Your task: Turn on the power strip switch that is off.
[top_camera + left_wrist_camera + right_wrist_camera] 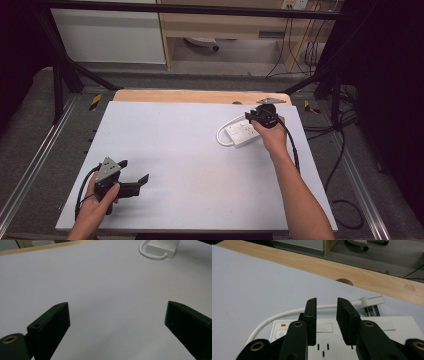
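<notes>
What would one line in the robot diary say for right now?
right gripper: jaws narrowed, nothing gripped, over white power strip | left gripper: open, empty, over white table

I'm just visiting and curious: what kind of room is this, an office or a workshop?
Most likely a lab recording bench. A black metal frame surrounds a white table, cables trail over the floor, and a person holds a camera-bearing right gripper over a white power strip.

White-topped table with a bare wooden far edge; on it — a white power strip, cord looped.
</notes>
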Demonstrator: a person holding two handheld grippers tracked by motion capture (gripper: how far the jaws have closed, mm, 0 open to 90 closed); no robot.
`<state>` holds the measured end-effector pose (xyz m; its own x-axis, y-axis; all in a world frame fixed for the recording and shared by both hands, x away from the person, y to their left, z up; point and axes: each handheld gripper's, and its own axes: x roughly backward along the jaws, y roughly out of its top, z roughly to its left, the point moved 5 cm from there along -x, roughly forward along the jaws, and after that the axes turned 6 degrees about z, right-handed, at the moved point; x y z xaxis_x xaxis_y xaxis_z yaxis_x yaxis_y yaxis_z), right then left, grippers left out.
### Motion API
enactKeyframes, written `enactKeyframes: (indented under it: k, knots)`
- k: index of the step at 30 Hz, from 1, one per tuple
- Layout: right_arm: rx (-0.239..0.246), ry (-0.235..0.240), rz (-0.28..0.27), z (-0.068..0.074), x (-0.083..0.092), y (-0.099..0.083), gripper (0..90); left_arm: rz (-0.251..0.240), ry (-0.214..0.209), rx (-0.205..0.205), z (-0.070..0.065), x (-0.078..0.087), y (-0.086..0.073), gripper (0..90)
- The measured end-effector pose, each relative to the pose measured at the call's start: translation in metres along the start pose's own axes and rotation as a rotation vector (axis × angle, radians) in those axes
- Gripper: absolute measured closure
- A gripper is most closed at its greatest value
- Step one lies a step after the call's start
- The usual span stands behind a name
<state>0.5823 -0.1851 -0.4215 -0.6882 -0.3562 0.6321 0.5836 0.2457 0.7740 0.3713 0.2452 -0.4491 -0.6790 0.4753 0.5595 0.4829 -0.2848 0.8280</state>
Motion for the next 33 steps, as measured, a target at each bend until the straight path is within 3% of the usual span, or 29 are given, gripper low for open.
enactKeyframes:
  k: [13, 19, 33]
  knots:
    - [0.03, 0.011, -0.028, 0.011, -0.005, 0.002, 83.7, -0.004, 0.009, -0.004, 0.0, 0.0, 0.001, 6.2]
    - [0.055, 0.003, -0.035, 0.009, -0.008, -0.001, 88.2, -0.019, 0.012, 0.0, 0.001, 0.002, 0.002, 6.4]
    - [0.059, 0.021, 0.002, 0.014, -0.019, -0.009, 90.0, -0.02, 0.019, 0.004, 0.001, 0.001, 0.002, 6.4]
